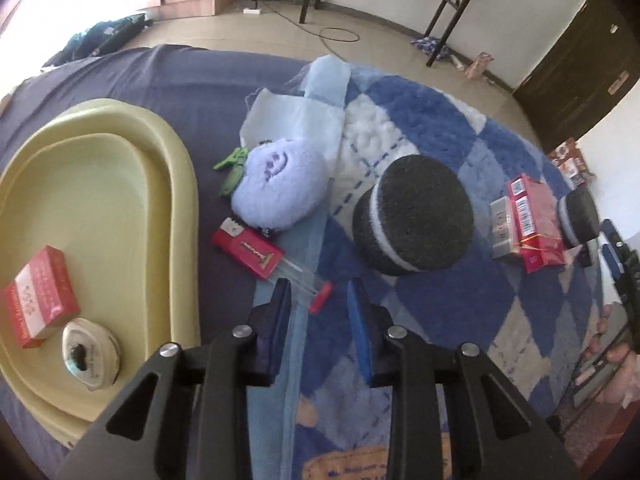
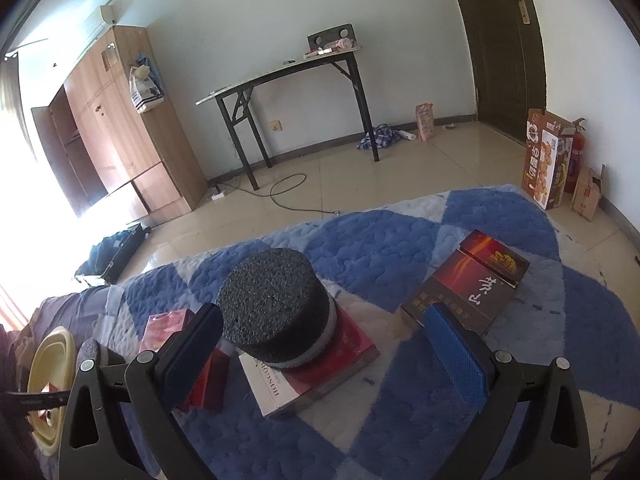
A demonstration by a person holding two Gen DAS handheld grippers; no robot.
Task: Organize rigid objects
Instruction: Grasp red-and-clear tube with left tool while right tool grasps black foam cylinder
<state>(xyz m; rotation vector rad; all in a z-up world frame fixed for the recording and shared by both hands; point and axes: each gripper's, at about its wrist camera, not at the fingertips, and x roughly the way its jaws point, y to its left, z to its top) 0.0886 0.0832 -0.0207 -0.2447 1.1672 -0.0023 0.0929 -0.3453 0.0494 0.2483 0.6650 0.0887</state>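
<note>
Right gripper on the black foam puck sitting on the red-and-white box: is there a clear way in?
Probably yes. The right gripper stands open, wider than the black foam puck, which sits right ahead between its fingers, on the red-and-white box. Nothing lies across the gap; the small red box sits just outside the left finger.

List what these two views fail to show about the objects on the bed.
- Red box, right wrist view: its top is partly hidden by the black sponge standing on it.
- Small red pack, right wrist view: the left finger of the right hand-held gripper covers its lower part.
- Yellow tray, left wrist view: cut off by the left edge.
- Green item, left wrist view: half under the purple plush, kind unclear.
</note>
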